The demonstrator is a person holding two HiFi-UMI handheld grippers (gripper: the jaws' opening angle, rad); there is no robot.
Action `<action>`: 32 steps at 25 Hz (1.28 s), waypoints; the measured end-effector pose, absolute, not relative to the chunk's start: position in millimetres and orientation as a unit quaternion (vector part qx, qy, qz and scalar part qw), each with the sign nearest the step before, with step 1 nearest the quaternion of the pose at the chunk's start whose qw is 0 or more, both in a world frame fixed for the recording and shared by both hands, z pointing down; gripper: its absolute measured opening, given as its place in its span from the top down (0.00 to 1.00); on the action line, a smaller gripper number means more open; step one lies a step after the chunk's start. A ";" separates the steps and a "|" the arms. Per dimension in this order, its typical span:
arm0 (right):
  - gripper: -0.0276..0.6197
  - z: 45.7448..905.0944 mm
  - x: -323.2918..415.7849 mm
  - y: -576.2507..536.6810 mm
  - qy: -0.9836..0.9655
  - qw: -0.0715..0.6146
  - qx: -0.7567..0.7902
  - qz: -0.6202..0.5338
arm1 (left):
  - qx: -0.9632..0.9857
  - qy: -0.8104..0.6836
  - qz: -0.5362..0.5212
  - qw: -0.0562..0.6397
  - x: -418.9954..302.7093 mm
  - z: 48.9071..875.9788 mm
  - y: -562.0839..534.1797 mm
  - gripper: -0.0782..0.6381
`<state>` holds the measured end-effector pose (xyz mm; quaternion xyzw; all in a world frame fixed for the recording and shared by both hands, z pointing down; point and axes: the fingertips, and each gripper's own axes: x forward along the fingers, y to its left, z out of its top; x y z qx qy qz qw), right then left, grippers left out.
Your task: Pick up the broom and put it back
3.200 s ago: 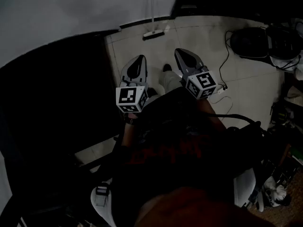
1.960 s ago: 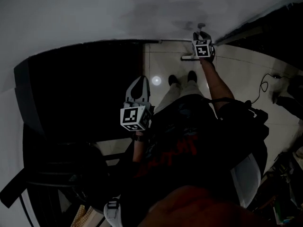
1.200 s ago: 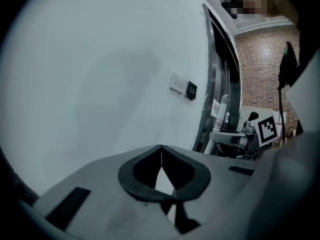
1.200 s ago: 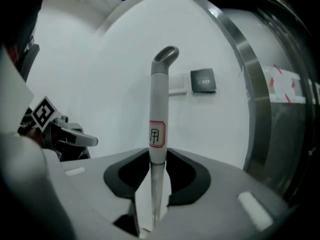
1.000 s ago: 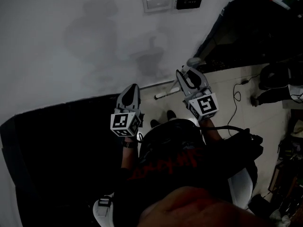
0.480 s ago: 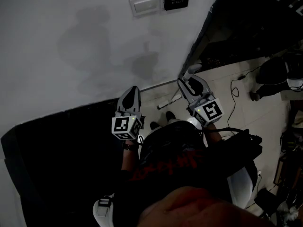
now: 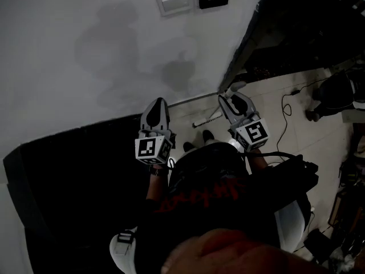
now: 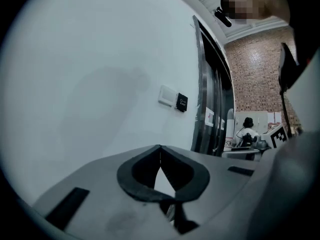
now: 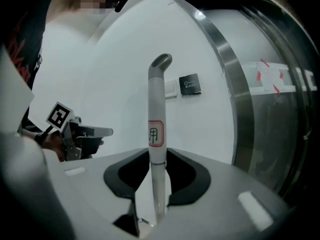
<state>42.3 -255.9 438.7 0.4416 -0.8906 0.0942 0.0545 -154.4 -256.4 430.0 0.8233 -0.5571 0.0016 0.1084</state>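
From the head, looks down along a white wall (image 7: 85, 50) with a switch (image 7: 174, 0) high on it. Holds the left gripper (image 7: 155, 104) up close to the wall, and the right gripper (image 7: 229, 100) a bit farther out from it. Shows the broom (image 7: 206, 119) with its brush end low, near the foot of the wall, and its stick running up into the right gripper. From the left gripper, shows the jaws pressed together with nothing between them, pointing along the wall toward the switch. From the right gripper, shows the jaws squeezed on the broom's white stick, upright before the wall, its bent top beside a black plate (image 9: 190, 84).
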 end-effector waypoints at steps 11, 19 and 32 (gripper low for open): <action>0.80 623.7 34.9 -252.3 -0.870 0.223 0.412 0.151 | 0.838 -0.542 0.024 0.059 -152.4 414.6 -278.3 0.89; 0.80 775.1 25.6 -265.0 -0.853 0.314 0.346 0.233 | 0.802 -0.584 0.072 0.101 -160.4 447.3 -257.1 0.89; 0.80 848.8 -20.8 -409.3 -0.873 0.273 0.327 0.236 | 0.811 -0.526 0.040 0.252 -117.4 503.8 -169.4 0.61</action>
